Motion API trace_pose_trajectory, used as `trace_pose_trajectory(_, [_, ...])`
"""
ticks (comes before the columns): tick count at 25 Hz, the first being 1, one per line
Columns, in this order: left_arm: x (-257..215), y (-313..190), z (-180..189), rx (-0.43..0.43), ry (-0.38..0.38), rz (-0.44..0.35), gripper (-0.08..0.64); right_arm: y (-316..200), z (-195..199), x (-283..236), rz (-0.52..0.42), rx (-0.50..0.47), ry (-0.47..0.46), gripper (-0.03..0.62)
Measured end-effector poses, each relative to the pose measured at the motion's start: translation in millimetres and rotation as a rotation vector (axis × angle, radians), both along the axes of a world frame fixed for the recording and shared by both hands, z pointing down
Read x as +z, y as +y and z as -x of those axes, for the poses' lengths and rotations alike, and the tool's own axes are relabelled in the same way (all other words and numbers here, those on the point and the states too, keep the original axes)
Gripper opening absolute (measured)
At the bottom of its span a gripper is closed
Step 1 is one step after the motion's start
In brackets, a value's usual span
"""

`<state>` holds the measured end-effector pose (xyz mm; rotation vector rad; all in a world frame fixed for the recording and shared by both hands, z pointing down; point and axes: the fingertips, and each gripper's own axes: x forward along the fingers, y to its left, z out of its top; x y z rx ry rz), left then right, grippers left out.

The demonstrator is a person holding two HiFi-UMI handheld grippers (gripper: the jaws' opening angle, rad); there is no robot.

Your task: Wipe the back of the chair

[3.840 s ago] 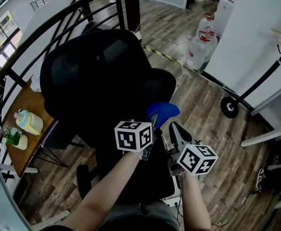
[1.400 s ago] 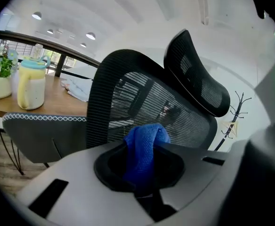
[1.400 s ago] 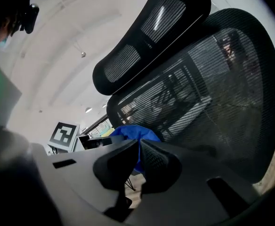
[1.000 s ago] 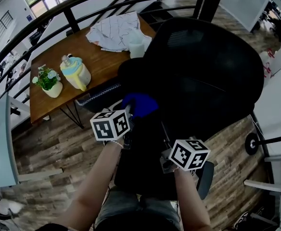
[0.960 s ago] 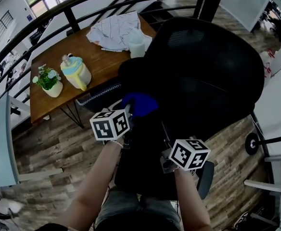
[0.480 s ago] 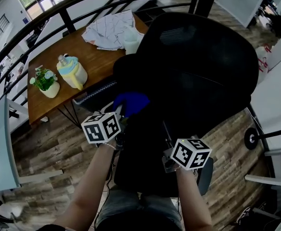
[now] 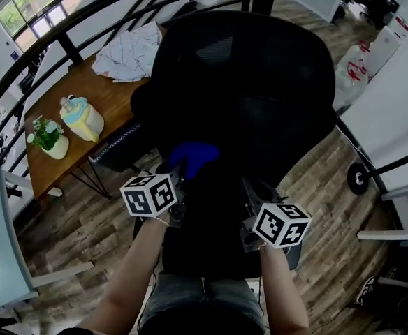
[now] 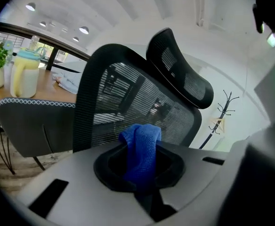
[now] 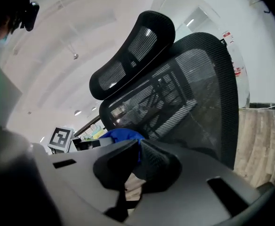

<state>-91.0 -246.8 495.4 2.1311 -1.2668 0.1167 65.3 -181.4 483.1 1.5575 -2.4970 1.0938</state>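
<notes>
A black mesh office chair fills the middle of the head view, its back (image 7: 249, 82) facing me. My left gripper (image 7: 179, 173) is shut on a bunched blue cloth (image 7: 190, 155), held at the lower left of the chair back. In the left gripper view the blue cloth (image 8: 140, 152) sticks up between the jaws, with the mesh back (image 8: 123, 105) and headrest (image 8: 180, 72) behind it. My right gripper (image 7: 250, 188) sits low beside the cloth; its jaws meet with nothing between them. The right gripper view shows the chair back (image 9: 184, 93) and the blue cloth (image 9: 121, 135) to the left.
A wooden table (image 7: 117, 82) on the left carries a yellow and blue bottle (image 7: 82, 117), a potted plant (image 7: 45, 135) and a white cloth (image 7: 130, 51). A black railing (image 7: 68, 47) curves behind it. Water jugs (image 7: 351, 72) and a coat stand base (image 7: 358, 177) are on the right.
The head view has swung: the table and chair slid left and the chair back now sits more central. Both grippers keep their places low at the chair back, the cloth still held.
</notes>
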Motion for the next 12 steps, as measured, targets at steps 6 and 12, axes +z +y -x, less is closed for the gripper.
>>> trace_pose_trajectory(6, [3, 9, -80, 0.143, 0.011, 0.013, 0.043, 12, -49, 5, 0.005, 0.112, -0.004, 0.031])
trace_pose_trajectory(12, [15, 20, -162, 0.281, 0.015, 0.043, 0.044, 25, -100, 15, 0.029, 0.219, -0.021, 0.031])
